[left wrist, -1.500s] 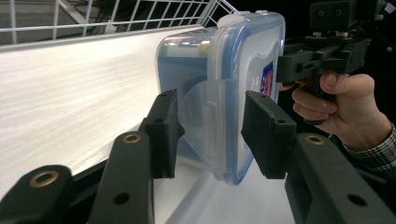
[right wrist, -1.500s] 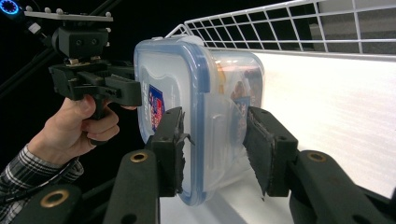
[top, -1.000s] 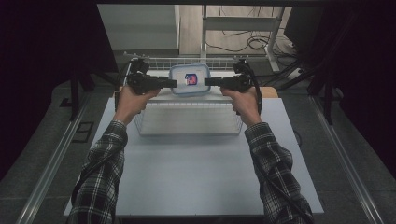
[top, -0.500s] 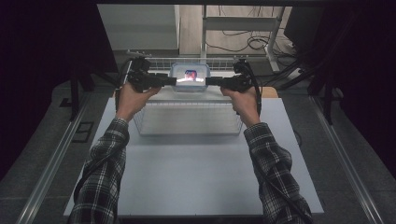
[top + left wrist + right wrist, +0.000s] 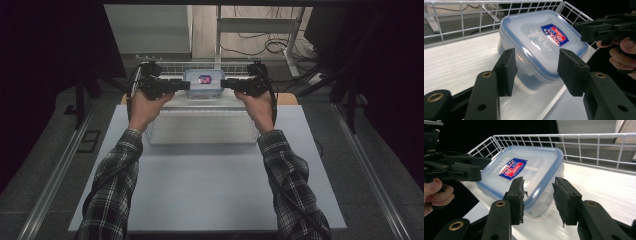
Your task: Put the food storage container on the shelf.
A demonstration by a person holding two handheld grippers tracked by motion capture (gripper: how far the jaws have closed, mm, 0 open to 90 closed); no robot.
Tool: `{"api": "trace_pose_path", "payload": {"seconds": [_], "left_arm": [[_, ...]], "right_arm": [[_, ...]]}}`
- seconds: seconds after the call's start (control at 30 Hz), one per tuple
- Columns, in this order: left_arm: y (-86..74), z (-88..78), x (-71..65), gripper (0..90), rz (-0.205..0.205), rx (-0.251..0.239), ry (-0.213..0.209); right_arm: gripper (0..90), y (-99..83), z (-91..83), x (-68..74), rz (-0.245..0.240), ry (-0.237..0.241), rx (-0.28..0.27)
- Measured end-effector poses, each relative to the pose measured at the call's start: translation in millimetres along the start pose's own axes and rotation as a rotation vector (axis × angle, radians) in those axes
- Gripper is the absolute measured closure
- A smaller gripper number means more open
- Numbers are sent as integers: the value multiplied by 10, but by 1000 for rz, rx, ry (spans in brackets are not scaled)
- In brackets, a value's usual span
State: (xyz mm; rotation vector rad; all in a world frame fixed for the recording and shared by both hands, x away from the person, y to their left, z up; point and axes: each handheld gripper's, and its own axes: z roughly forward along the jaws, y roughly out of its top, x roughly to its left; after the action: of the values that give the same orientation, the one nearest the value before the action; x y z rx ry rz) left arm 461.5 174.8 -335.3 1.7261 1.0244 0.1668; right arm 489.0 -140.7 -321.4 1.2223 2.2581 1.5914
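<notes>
One tabletop (image 5: 210,195) takes up the lower centre of the high view, its whole near half bare between the two plaid sleeves. One white wire basket (image 5: 200,127) sits at the upper centre of the tabletop, its mesh walls rising on all sides; in the left gripper view the wire rim (image 5: 474,15) runs across the top of the frame, and in the right gripper view it crosses the top and right (image 5: 599,147).

One clear plastic container (image 5: 203,84) with a blue-rimmed lid and a red and blue label is at the far end of the basket, at top centre of the high view, between the two claws. Its contents cannot be made out through the frosted lid. In both gripper views it rests on a white surface with open room beside it (image 5: 451,65).

Two claws are present. The left claw (image 5: 535,72) is spread wide and holds nothing; its jaws stand either side of the container's near corner, apart from it. The right claw (image 5: 537,200) is parted less widely, also holding nothing, its jaws framing the opposite corner (image 5: 541,195).
</notes>
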Motion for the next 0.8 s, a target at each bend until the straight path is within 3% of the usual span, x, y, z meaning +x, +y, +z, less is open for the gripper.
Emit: {"api": "trace_pose_path", "payload": {"seconds": [0.1,0.2,0.27,0.4,0.5,0.8], "left_arm": [[-7,-17,-45,380,46,-9,62],[-26,-41,-53,326,51,-37,59],[-48,-50,-54,248,52,-46,44],[-114,-54,-88,188,103,-40,49],[-165,-65,-129,135,138,-37,66],[-323,-105,-241,55,186,-11,51]], "right_arm": [[497,-12,-6,2,-22,-25,-16],[446,-23,-15,7,-44,-31,-25],[332,-59,-28,11,-63,-9,-39],[247,-108,-27,24,-92,-4,-35],[167,-172,-18,64,-146,-21,-20],[93,-302,-64,147,-181,-35,-14]]}}
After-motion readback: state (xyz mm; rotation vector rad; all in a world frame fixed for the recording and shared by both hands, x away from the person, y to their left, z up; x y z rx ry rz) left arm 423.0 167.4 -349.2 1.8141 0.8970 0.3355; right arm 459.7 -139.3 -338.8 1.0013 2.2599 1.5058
